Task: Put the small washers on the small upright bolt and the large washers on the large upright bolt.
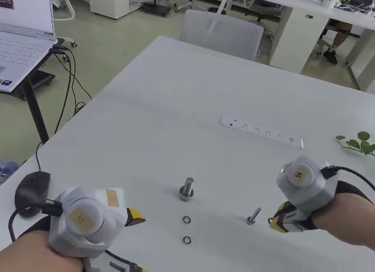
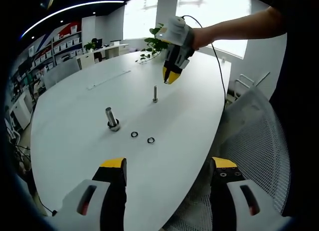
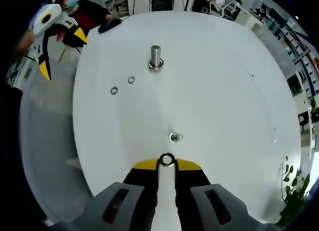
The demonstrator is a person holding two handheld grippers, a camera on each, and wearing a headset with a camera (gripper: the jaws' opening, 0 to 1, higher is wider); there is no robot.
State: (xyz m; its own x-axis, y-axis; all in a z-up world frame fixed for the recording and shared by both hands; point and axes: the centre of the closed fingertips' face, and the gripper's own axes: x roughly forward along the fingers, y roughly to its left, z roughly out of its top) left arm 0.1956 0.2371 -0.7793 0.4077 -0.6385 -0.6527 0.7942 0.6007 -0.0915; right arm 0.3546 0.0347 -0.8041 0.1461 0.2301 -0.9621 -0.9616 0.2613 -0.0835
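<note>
White table (image 1: pixel 176 108), 1 washer (image 3: pixel 167 160) in the narrow right gripper (image 3: pixel 167 164), just before the small bolt (image 3: pixel 174 137); left gripper (image 2: pixel 168 164) wide.

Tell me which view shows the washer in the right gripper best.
Right gripper view: the washer sits pinched between the yellow tips of the right gripper. In the head view the gripper's body hides it; in the left gripper view it is too small to tell.
</note>
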